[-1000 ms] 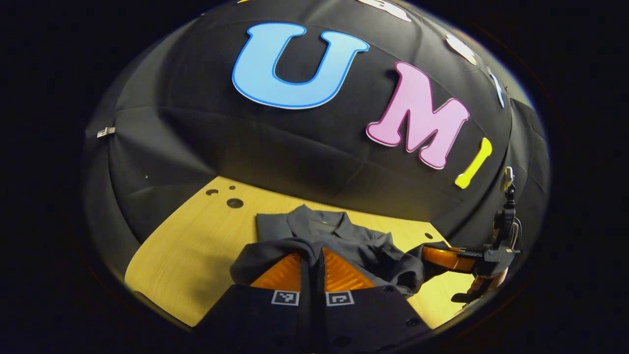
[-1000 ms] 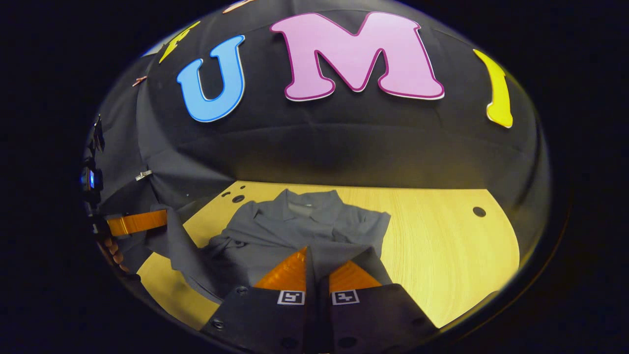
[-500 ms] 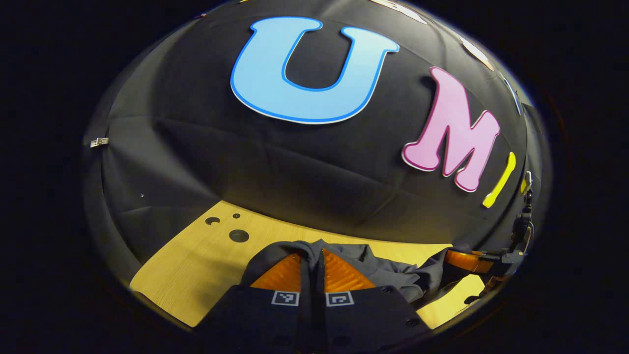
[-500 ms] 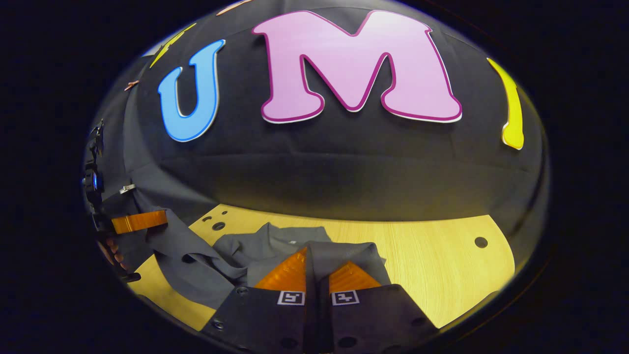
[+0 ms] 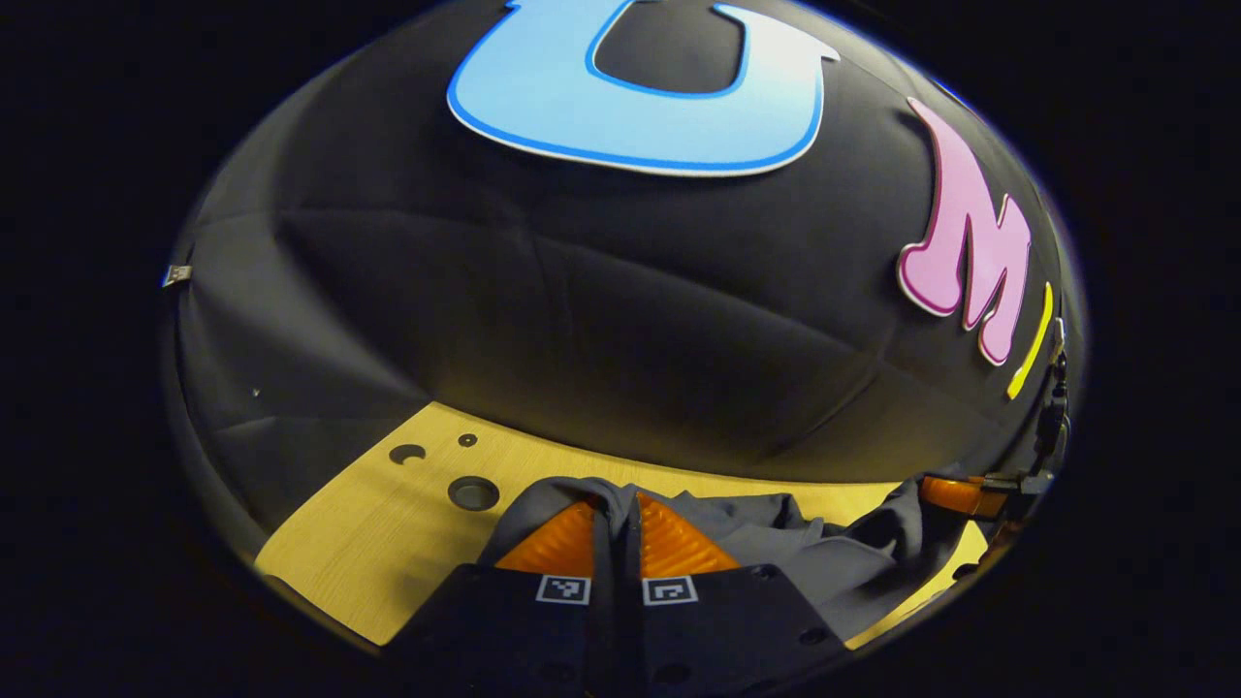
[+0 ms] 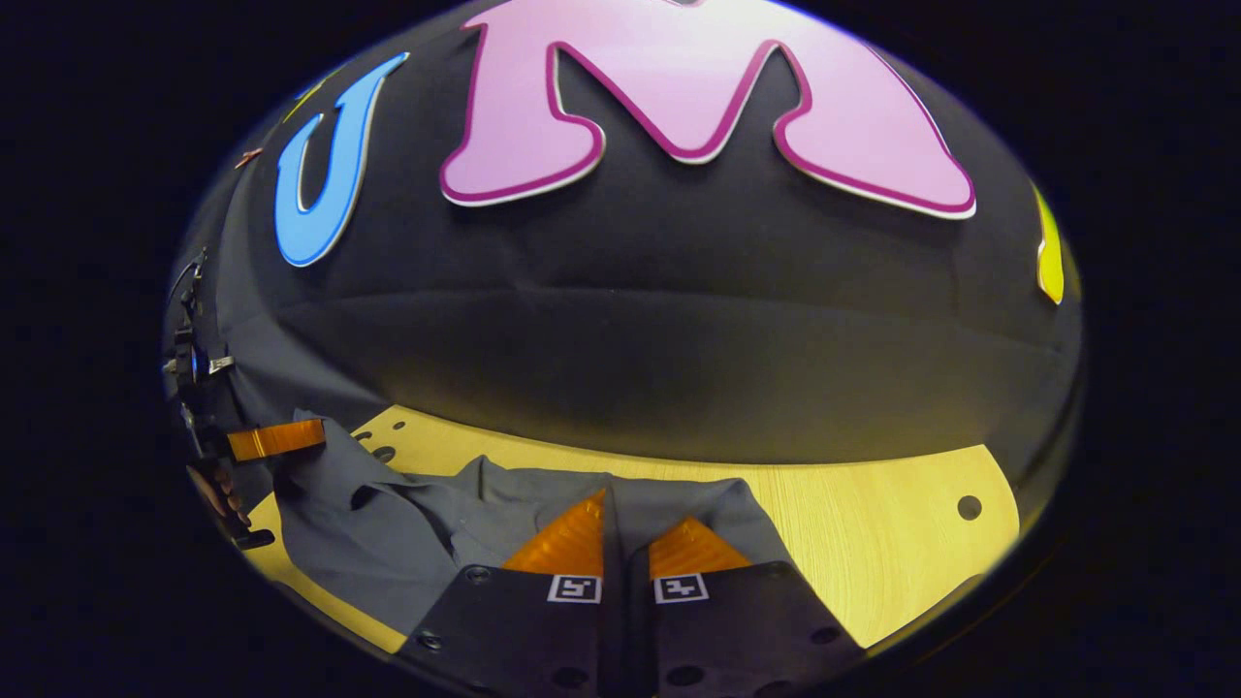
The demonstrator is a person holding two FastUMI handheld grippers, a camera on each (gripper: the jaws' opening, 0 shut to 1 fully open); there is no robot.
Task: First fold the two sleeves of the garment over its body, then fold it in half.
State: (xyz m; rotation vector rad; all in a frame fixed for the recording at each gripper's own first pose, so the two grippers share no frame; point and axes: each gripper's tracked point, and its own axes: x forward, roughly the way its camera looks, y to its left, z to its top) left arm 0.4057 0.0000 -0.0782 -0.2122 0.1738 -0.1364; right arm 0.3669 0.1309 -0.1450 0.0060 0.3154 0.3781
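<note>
A dark grey collared garment (image 5: 776,543) lies crumpled on the wooden table (image 5: 368,543). In the left gripper view my left gripper (image 5: 617,504) is shut on a fold of its cloth, which drapes over the fingertips. In the right gripper view my right gripper (image 6: 615,499) is shut on another edge of the garment (image 6: 407,543), with cloth pinched between the fingers. The right gripper (image 5: 955,492) also appears at the far right of the left gripper view, holding cloth. The left gripper (image 6: 276,439) appears at the far left of the right gripper view, held by a hand (image 6: 215,490).
The table (image 6: 873,543) has round holes (image 5: 473,492) near its back left and one hole (image 6: 969,507) at the right. The black cloth wall rises close behind the table's far edge.
Both grippers have carried the held edge of the garment toward the wall, over its body. The collar seen earlier is now covered by the folded cloth.
</note>
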